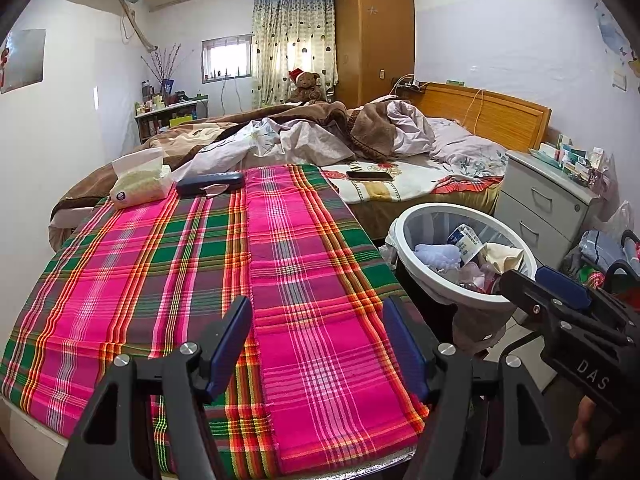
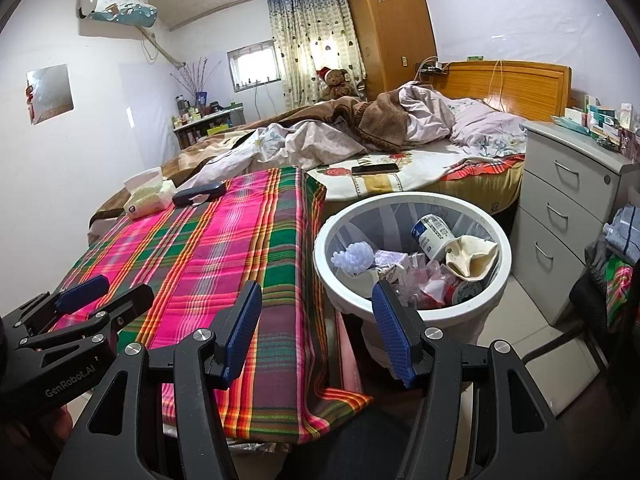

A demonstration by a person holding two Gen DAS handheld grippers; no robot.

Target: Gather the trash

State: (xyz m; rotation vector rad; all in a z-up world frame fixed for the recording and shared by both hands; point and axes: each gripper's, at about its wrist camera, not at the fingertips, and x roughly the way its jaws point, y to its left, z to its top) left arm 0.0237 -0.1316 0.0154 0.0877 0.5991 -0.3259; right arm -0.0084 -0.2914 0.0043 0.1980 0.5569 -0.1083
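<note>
A white trash bin (image 2: 412, 200) stands on the floor right of the table; it also shows in the left wrist view (image 1: 424, 210). It holds a white cup (image 2: 434, 234), crumpled paper (image 2: 474, 256), a pale blue puff (image 2: 356, 258) and wrappers. A small pink scrap (image 1: 214, 189) lies by a dark case (image 1: 210, 182) at the table's far end. My left gripper (image 1: 316, 344) is open and empty over the plaid cloth (image 1: 200, 280). My right gripper (image 2: 318, 332) is open and empty, near the bin's front rim.
A tissue pack (image 1: 138, 184) sits at the table's far left. A bed with rumpled bedding (image 1: 320, 136) and a phone (image 1: 370, 176) lies beyond. A grey drawer unit (image 2: 572, 200) stands right of the bin. Bags and clothes (image 2: 616, 256) crowd the right floor.
</note>
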